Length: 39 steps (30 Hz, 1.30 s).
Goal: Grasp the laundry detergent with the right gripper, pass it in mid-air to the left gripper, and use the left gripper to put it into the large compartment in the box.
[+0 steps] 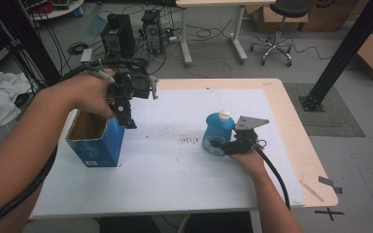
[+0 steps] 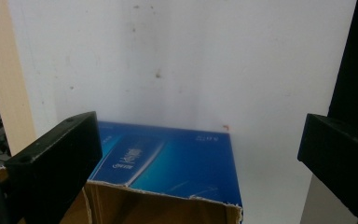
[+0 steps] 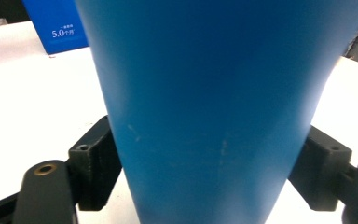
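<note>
At the counter (image 1: 291, 121), my left gripper (image 1: 126, 114) hangs with its jaws spread wide and nothing between them, just above the open top of the blue carton (image 1: 97, 141). The carton stands near the counter's left edge, its torn cardboard rim plain in the left gripper view. My right gripper (image 1: 223, 144) is clamped on the lower body of the blue bottle (image 1: 217, 131), a jaw pressed to each side. The bottle stands upright with its white cap (image 1: 224, 114) on, well to the right of the carton, with bare white sheet (image 1: 175, 170) between them and more open sheet toward my edge. The carton's face reads "5.0" followed by small characters too blurred to read. Beyond the counter lie a grey floor (image 1: 223, 68), tangled cables, two computer towers (image 1: 151, 30) and a stool (image 1: 279, 26).
</note>
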Tool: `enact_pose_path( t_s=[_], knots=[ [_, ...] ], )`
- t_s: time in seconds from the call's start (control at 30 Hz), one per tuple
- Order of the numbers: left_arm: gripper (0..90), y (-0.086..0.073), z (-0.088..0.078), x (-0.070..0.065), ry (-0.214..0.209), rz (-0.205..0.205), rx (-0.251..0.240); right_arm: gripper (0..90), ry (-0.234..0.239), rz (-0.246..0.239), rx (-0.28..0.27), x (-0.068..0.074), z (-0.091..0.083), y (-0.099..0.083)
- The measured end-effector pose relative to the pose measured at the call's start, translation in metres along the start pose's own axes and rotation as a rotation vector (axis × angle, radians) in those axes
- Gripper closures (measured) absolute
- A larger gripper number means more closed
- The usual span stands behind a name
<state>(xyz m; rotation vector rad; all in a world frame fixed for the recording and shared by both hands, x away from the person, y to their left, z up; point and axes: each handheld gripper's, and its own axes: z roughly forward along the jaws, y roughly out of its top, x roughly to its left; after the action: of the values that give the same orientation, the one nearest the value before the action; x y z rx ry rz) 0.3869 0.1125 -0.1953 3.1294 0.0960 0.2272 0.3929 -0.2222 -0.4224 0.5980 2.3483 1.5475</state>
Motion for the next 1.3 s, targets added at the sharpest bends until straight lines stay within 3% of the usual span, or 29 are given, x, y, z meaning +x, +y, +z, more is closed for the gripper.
enact_pose_path(
  t_s=[0.83, 1.3],
  knots=[
    [0.1, 0.0007, 0.0014, 0.0, 0.005, 0.0, -0.002, 42.0, 0.015, -0.011, -0.01, 0.0011, -0.0008, -0.0008],
    [0.1, 0.0022, 0.003, 0.0003, 0.006, 0.001, -0.001, 43.9, 0.018, -0.002, -0.017, 0.001, -0.0008, -0.0023]
  ],
)
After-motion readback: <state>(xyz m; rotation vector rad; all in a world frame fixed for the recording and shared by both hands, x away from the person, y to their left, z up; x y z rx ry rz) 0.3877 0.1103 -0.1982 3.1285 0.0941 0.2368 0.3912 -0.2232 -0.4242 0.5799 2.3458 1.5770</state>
